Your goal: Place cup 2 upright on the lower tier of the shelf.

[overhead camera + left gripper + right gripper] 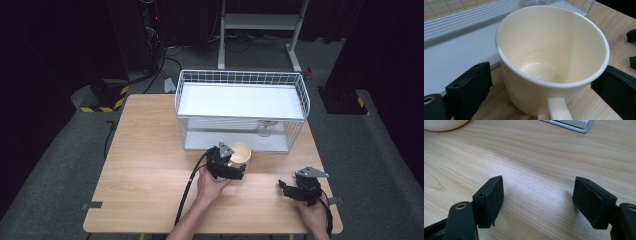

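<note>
Cream mug (552, 57) sits between the wide left gripper (544, 85); close squarely below the rim. Right gripper (537, 202) rests wide, empty.

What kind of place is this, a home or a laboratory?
Probably a laboratory or recording studio: dark surroundings, loose cables on the floor, a metal stand, and one wooden table bearing a wire rack.

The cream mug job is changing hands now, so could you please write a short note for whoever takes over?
Left gripper: jaws open on either side of the cream mug, not clearly clamped.
Right gripper: open, holding nothing, low over the table.
Mug: upright on the table, just in front of the white wire rack, handle toward the left gripper.
Done: mug straddled.
Left: probably close, lift and place the mug in the rack.
</note>
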The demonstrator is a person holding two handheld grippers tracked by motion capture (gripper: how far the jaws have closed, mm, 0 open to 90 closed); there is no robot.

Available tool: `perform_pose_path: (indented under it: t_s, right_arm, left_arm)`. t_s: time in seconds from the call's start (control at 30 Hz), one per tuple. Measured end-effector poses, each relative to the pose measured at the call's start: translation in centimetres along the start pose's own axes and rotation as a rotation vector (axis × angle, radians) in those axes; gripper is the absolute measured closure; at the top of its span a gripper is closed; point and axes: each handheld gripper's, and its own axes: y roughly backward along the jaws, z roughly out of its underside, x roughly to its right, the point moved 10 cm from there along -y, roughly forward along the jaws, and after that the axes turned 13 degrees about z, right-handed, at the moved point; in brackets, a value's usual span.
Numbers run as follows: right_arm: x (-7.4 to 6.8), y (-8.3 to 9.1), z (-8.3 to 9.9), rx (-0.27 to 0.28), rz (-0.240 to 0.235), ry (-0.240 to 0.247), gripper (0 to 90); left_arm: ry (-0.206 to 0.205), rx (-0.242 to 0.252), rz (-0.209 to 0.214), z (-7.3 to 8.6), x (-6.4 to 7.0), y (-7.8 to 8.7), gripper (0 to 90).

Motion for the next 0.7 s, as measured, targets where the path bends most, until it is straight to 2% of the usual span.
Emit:
perform_pose_path:
  t_s: [0.1, 0.27, 0.3, 0.43, 0.6, 0.7]
  right_arm:
    - [0.0, 0.0, 0.0, -0.001, 0.000, -0.001, 25.3]
    - [0.0, 0.0, 0.0, 0.000, 0.000, 0.000, 25.3]
    - [0.0, 0.0, 0.0, -0.001, 0.000, -0.001, 25.3]
    - [0.0, 0.0, 0.0, 0.000, 0.000, 0.000, 25.3]
    - [0.0, 0.0, 0.0, 0.000, 0.000, 0.000, 25.3]
    - [0.0, 0.0, 0.0, 0.000, 0.000, 0.000, 25.3]
  left_arm:
    - [-0.009, -0.015, -0.008, -0.2, 0.0, -0.3, 3.1]
    - [-0.026, -0.009, -0.022, -0.8, 0.0, -0.6, 3.3]
    - [-0.013, -0.008, -0.016, -0.8, 0.1, -0.8, 3.3]
    - [-0.020, -0.004, -0.017, -1.0, 0.1, -1.0, 4.9]
    - [-0.001, 0.007, -0.007, -0.9, 0.1, -1.4, 5.6]
    - [-0.006, 0.011, -0.004, -0.9, 0.1, -1.5, 7.4]
